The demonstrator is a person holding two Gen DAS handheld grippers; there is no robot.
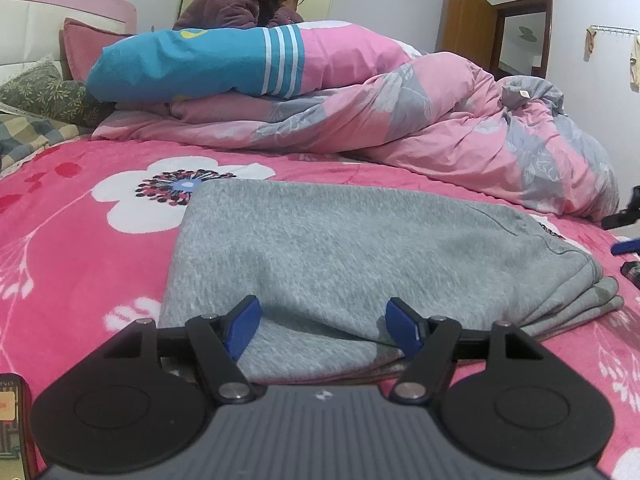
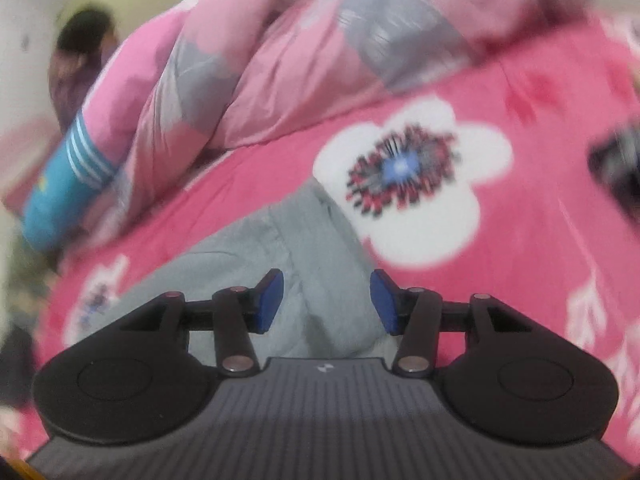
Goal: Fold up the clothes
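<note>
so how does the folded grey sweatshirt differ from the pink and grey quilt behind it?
The folded grey sweatshirt lies flat in neat stacked layers; the pink and grey quilt is bunched in a rumpled heap. The sweatshirt is plain grey knit; the quilt is smooth fabric printed with pink and grey patches. The sweatshirt sits near, under the left hand-held gripper, whose pads are apart; the quilt lies further back. Both rest on the pink flowered bedspread.
</note>
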